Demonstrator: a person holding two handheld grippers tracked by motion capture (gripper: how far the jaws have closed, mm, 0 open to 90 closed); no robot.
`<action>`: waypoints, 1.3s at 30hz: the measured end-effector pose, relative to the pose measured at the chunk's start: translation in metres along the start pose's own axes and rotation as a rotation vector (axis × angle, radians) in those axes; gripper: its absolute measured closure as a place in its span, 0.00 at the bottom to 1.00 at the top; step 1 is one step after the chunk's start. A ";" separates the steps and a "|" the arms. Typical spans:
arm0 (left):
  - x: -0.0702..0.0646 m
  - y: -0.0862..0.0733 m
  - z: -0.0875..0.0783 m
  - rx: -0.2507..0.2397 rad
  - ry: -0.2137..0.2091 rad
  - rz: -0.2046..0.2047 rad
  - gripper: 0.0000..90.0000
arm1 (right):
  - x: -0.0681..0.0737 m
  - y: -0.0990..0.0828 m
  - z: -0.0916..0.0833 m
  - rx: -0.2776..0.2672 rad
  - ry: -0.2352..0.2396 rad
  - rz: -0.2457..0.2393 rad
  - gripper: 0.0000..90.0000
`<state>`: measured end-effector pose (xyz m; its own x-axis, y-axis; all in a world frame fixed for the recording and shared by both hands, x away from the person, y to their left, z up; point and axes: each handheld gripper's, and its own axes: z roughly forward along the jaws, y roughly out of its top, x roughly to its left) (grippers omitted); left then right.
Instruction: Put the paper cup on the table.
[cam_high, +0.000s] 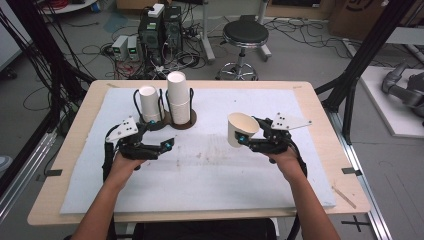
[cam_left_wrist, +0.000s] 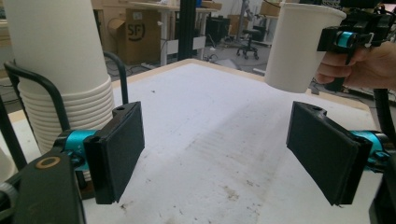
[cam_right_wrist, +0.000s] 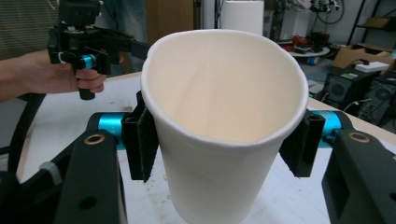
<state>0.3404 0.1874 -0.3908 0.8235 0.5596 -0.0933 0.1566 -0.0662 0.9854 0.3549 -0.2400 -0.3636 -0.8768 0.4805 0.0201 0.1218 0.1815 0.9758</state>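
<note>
The right gripper (cam_high: 246, 138), at three o'clock on the white mat (cam_high: 210, 170), clamps a smooth, tapered paper cup (cam_high: 241, 129), its inside bare; the left gripper (cam_high: 157, 141) at nine o'clock has jaws wide apart, gripping nothing; a ridged cup stack (cam_high: 179, 97) fills the wire holder (cam_high: 176, 119) at eleven.

Even overhead room light is washing the high view – soft, faint shadows are sitting under the cup stack (cam_high: 179, 100) on the white mat (cam_high: 200, 170). The high view is looking soft and low-res. Close up, the held cup (cam_right_wrist: 224, 126) is staying sharp while the background is blurring – edges are bowing slightly.
</note>
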 end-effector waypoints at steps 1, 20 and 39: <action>0.001 -0.001 0.000 0.002 0.003 -0.002 0.21 | -0.001 0.000 -0.001 0.001 -0.006 0.001 0.44; 0.015 -0.009 -0.015 0.010 0.112 -0.008 0.21 | -0.038 -0.043 -0.038 0.058 -0.243 0.075 0.44; 0.014 -0.013 -0.010 0.036 0.110 -0.004 0.21 | -0.048 -0.069 -0.023 0.236 -0.224 0.138 0.38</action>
<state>0.3444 0.2048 -0.4035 0.7582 0.6472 -0.0788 0.1806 -0.0924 0.9792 0.3782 -0.2953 -0.4272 -0.7240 0.6858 0.0743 0.3589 0.2826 0.8896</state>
